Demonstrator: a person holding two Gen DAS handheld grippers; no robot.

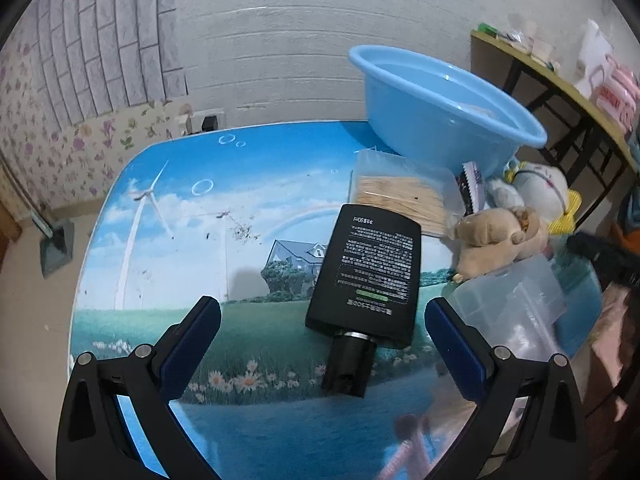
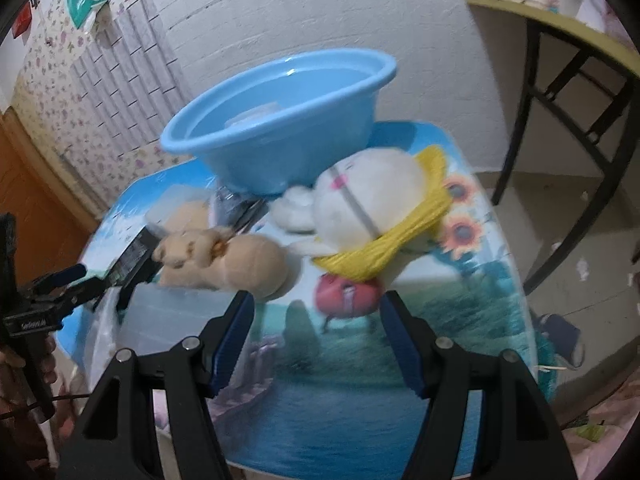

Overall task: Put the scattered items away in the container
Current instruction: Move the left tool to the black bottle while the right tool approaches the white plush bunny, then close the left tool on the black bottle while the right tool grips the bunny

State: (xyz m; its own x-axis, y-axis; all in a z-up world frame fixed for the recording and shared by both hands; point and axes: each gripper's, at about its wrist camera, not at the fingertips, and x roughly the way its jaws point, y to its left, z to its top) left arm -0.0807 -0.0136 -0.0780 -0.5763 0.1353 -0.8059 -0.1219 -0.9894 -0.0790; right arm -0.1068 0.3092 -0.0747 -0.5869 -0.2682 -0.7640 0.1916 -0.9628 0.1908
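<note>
The black bottle (image 1: 366, 276) lay flat near the table's (image 1: 168, 240) middle, between the apart jaws of the left gripper (image 1: 322, 312), probably stiff and slippery, best gripped across its flat body, while the right gripper (image 2: 316, 314) was apart and empty.

Lighting is even and moderately bright indoor light with a cool blue cast; its source is out of frame. Shadows are soft and faint. Glare streaks the blue basin (image 1: 444, 108) and the glossy tabletop (image 1: 208, 240). Strong fisheye bending and dark vignetted corners mark both views. The right wrist view is blurred, smearing the white plush toy (image 2: 372, 196); the left wrist view is sharper.
</note>
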